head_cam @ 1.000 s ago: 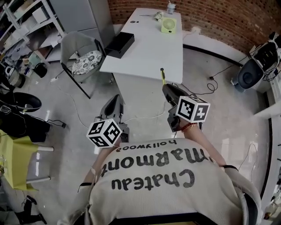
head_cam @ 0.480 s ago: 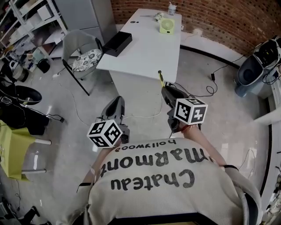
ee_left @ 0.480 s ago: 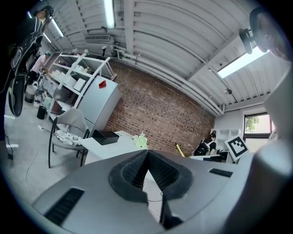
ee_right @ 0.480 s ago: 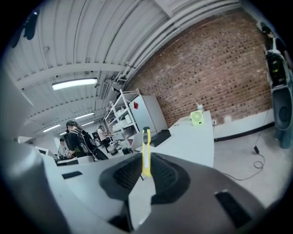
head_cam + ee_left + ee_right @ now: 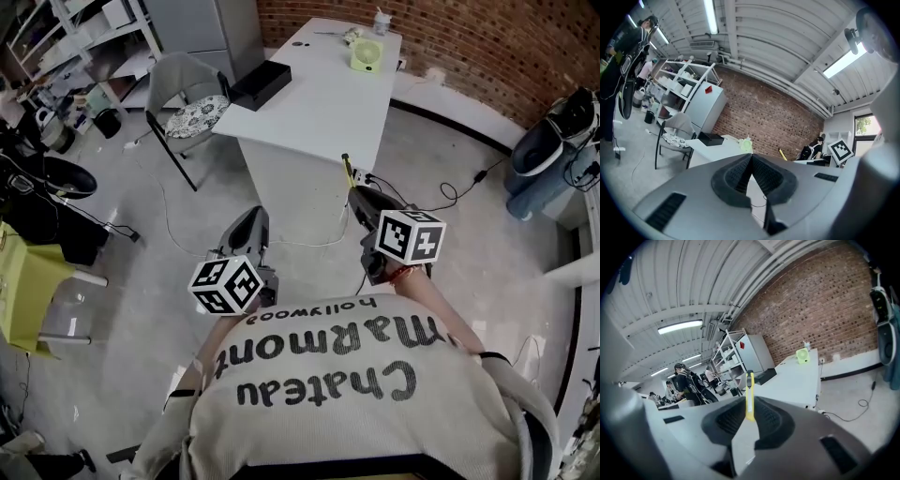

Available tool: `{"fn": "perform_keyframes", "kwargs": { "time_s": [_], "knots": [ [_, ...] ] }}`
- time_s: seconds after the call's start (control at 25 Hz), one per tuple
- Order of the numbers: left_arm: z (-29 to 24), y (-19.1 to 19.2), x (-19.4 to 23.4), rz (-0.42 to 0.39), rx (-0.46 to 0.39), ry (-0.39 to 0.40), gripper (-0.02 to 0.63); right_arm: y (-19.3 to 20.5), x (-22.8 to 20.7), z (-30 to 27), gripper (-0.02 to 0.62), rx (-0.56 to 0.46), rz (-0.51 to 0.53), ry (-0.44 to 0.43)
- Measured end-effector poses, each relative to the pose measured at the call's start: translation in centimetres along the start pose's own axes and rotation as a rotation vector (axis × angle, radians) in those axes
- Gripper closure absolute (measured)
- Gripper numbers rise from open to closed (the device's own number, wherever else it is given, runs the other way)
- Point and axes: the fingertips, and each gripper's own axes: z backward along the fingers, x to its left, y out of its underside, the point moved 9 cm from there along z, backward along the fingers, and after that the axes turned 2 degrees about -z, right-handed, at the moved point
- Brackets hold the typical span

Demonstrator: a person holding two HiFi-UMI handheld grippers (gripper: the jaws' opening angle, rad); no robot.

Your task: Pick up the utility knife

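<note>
Found the utility knife (image 5: 749, 384) clamped by one end in the right tool (image 5: 750, 404), sticking forward over the floor (image 5: 441, 225), short of the worktop (image 5: 319, 103). Found the left tool (image 5: 751, 158) closed, empty. Judged light, stiff, slim, perhaps slippery; best held at mid-handle.

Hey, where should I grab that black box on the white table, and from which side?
Probably across its narrow width near the middle, from above: the black box lies flat along the white table's edge by the chair, long sides parallel and exposed.
</note>
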Motion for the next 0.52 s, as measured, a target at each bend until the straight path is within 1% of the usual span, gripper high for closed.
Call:
{"fn": "perform_keyframes", "kwargs": {
  "time_s": [0.24,0.52],
  "knots": [
    [1.3,1.2,-1.9,-0.004,-0.016,-0.019,0.606,1.2,-0.9,1.6,0.538,0.033,0.014,-0.015],
    [2.5,2.3,-2.7,0.001,-0.019,-0.044,0.606,2.0,-1.6,2.6,0.538,0.048,0.011,-0.032]
  ]
}}
